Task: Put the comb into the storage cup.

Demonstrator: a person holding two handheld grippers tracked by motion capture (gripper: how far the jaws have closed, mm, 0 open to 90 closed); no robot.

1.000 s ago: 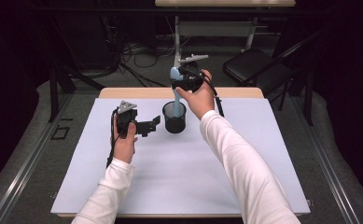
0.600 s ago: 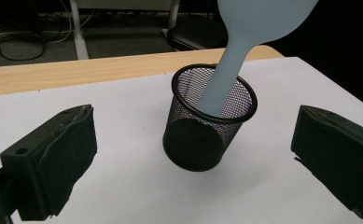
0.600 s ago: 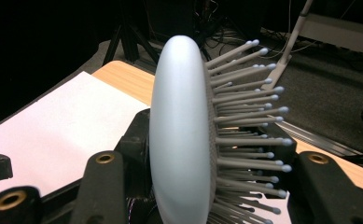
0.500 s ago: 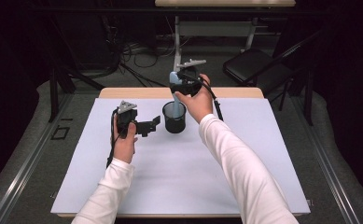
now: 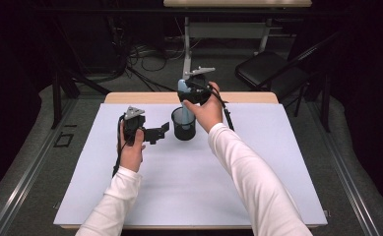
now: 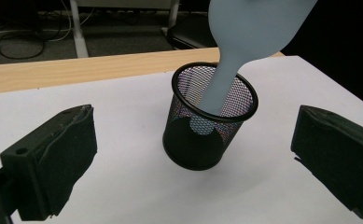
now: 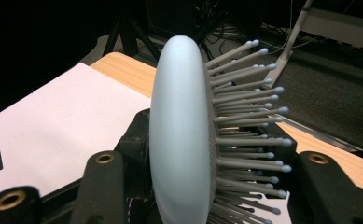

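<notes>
A light blue hairbrush (image 5: 181, 90) stands upright with its handle down inside a black mesh cup (image 5: 184, 127) on the white mat. My right gripper (image 5: 193, 92) hovers above the cup, shut on the brush head (image 7: 179, 130); its jaws press the smooth back and the bristle side. My left gripper (image 5: 162, 131) rests just left of the cup, open, jaws aimed at it. From the left gripper view, the cup (image 6: 209, 123) sits between and beyond the open jaws (image 6: 195, 161), and the brush handle (image 6: 216, 88) leans against the rim inside.
A white mat (image 5: 189, 187) covers most of the wooden table (image 5: 140, 97). Behind the table are a black chair (image 5: 272, 69), a desk leg and floor cables. A metal rail runs along each side of the table.
The right gripper has sunk a little with the brush, so the handle sits lower in the cup. The left gripper has kept still.
</notes>
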